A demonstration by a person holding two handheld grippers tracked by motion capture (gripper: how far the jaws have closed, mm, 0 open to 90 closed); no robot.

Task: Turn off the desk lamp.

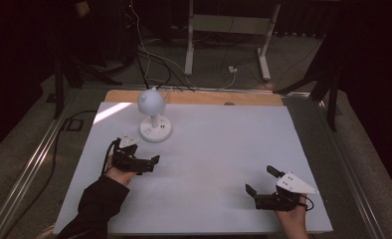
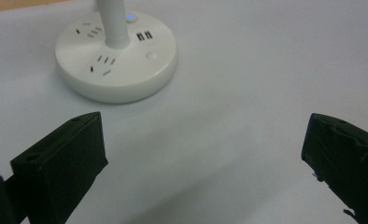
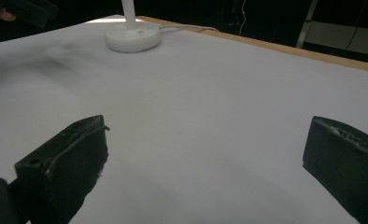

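Note:
A white desk lamp with a rounded head (image 1: pixel 150 101) stands on a round socket base (image 1: pixel 155 130) at the far left of the white table (image 1: pixel 214 149). The base (image 2: pixel 116 56) carries plug sockets, two USB ports and a small blue light, and rises into a white stem (image 2: pixel 114 23). My left gripper (image 1: pixel 145 152) hovers just in front of the base, jaws wide apart and empty (image 2: pixel 205 140). My right gripper (image 1: pixel 259 179) is near the front right edge, also open with nothing in it (image 3: pixel 205 144), and the lamp base (image 3: pixel 131 36) lies far ahead of it.
A wooden strip (image 1: pixel 194 97) runs along the table's far edge. The lamp's white cable (image 3: pixel 187 28) trails off that edge. Behind are a white desk frame (image 1: pixel 229 35) and loose cables on the floor (image 1: pixel 154 59). Metal rails (image 1: pixel 30 164) flank the table.

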